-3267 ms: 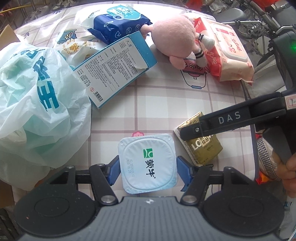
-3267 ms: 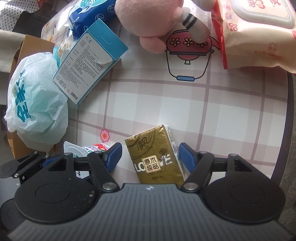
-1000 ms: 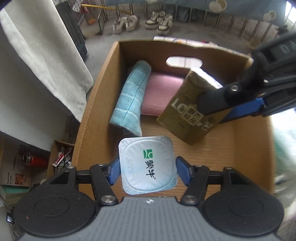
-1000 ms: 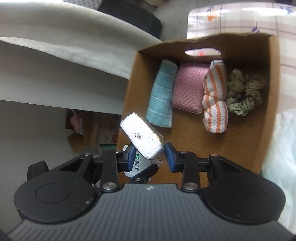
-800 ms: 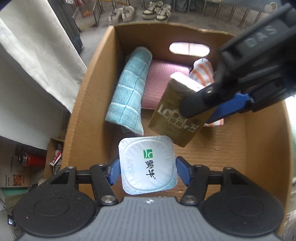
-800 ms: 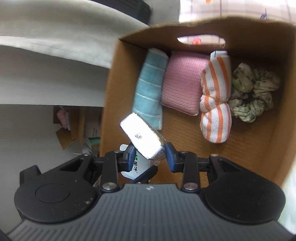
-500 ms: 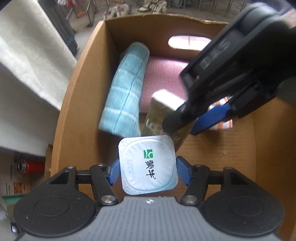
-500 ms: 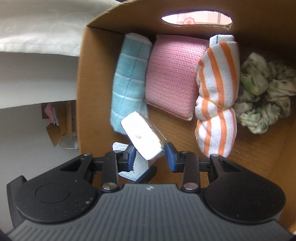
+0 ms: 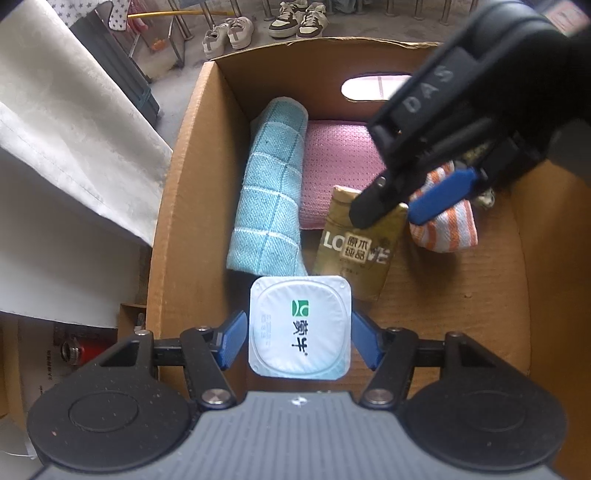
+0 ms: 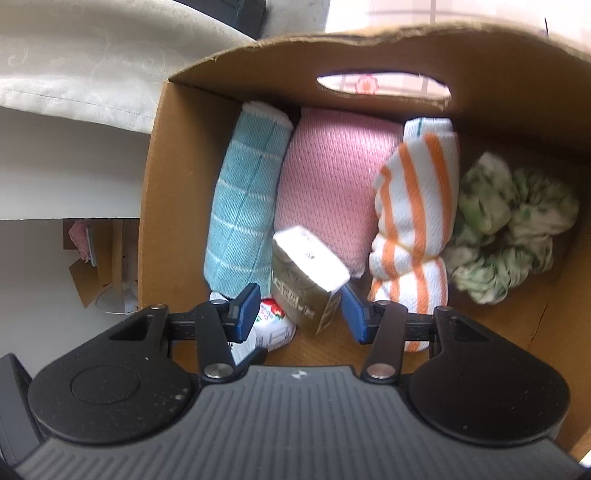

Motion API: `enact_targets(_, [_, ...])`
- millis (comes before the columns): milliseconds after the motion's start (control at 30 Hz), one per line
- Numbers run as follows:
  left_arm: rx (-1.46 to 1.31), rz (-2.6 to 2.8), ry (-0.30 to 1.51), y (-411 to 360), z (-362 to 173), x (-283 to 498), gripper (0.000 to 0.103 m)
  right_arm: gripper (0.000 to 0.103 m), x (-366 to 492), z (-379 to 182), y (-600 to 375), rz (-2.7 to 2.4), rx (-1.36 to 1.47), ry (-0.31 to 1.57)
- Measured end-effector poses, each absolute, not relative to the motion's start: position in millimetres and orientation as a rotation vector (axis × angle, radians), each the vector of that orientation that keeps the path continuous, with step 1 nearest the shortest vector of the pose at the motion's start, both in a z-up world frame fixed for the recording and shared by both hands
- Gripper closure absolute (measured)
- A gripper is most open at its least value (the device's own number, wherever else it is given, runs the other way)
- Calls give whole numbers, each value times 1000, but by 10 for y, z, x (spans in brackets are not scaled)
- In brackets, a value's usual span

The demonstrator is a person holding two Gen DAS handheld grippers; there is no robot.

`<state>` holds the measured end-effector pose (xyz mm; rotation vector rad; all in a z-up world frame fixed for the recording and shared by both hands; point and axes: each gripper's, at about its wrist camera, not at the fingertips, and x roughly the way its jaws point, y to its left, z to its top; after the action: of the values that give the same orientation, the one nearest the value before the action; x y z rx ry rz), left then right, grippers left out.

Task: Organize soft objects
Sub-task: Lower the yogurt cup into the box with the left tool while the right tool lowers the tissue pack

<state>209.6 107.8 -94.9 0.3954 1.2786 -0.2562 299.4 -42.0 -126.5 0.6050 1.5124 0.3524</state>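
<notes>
My left gripper [image 9: 298,341] is shut on a white yogurt cup [image 9: 299,317] and holds it just above the floor of the cardboard box [image 9: 184,206]. In the right wrist view the cup [image 10: 271,326] shows its red label low at the left. My right gripper [image 10: 300,311] has its jaws opening. The gold tissue pack [image 10: 306,273] stands between them with a gap on each side. The pack [image 9: 358,251] rests on the box floor against the pink cloth [image 9: 336,158].
Along the box's far wall lie a rolled blue checked towel [image 10: 243,206], the pink cloth, an orange-striped towel [image 10: 417,192] and a crumpled green cloth [image 10: 513,221]. A white cloth [image 9: 66,147] hangs left of the box. Shoes [image 9: 295,18] sit on the floor beyond.
Both grippers have sunk into the box. The right jaws have spread and let go of the tissue pack, which now sits on the box floor. The yogurt cup stays held.
</notes>
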Motion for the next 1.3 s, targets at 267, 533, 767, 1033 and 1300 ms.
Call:
enact_targets(267, [432, -256, 1247, 968, -990, 2060, 64, 67, 3024, -1290, -353, 363, 561, 1508])
enact_targets(533, [506, -228, 1220, 955, -1053, 2078, 64, 67, 2999, -1374, -206, 370, 578, 1515])
enact_targets(767, [502, -221, 1221, 961, -1054, 2113, 60, 67, 3004, -1519, -149, 383, 606, 1542])
enact_targets(1033, [463, -242, 1194, 934, -845, 2054, 38, 58, 3028, -1341, -320, 376, 701, 1488])
enact_targets(1300, [356, -239, 1175, 834, -548, 1910, 32, 41, 2906, -841, -750, 377, 840, 1345])
